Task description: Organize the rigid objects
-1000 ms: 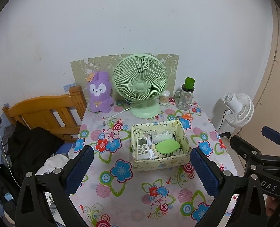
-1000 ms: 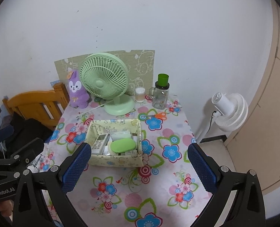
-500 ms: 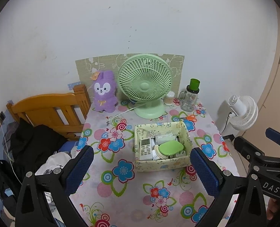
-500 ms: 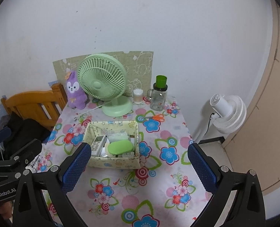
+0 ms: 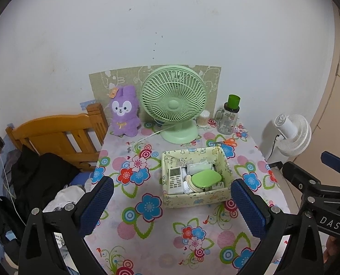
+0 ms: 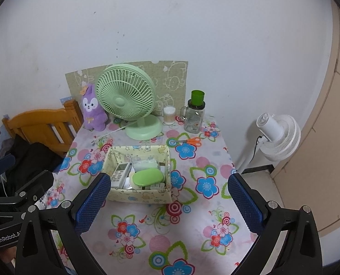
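While both grippers gape, box [image 5: 194, 200] full

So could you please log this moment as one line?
left gripper: open, empty | right gripper: open, empty | box: holds remote, green case | scissors: on table
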Available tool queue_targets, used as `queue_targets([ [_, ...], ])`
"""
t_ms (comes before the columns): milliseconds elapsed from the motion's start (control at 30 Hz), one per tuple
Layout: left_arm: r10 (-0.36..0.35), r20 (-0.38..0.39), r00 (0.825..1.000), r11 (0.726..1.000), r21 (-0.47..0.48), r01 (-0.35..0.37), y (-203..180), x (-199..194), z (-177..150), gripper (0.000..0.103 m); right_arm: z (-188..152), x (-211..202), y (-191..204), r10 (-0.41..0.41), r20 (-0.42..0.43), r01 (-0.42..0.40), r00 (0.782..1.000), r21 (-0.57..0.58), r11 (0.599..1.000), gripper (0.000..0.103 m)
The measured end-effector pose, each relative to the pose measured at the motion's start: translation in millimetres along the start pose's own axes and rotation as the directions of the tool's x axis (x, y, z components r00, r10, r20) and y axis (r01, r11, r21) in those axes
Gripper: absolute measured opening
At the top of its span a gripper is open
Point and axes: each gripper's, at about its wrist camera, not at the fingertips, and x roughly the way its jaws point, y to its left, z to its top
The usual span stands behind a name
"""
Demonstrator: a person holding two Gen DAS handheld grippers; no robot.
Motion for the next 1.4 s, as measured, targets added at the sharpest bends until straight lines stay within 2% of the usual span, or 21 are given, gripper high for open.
queue_targets([
  [433, 0.034, 0.000, 0.999, 0.999, -0.018, -0.034, 5.7, 1.3, 2.0, 0.103, 3.5, 1.6, 1.5, 0.023, 0.003, -0.023, 1.000, 0.017, 1.000, 0.103],
  [733, 0.009, 0.006, 1.000, 1.000, -0.003, -0.009, 2.8, 0.5, 3.0, 0.103, 1.1, 1.4, -2.3, 0.010, 0.003, -0.010, 1.000, 0.028, 1.000, 0.103],
  [1400, 0.025, -0.003, 1.000, 1.000, 0.005, -0.025, -3.9, -1.3, 0.9, 0.103, -1.4, -0.3, -4.9, 0.011, -0.004, -0.011, 1.000, 0.035, 0.999, 0.103],
])
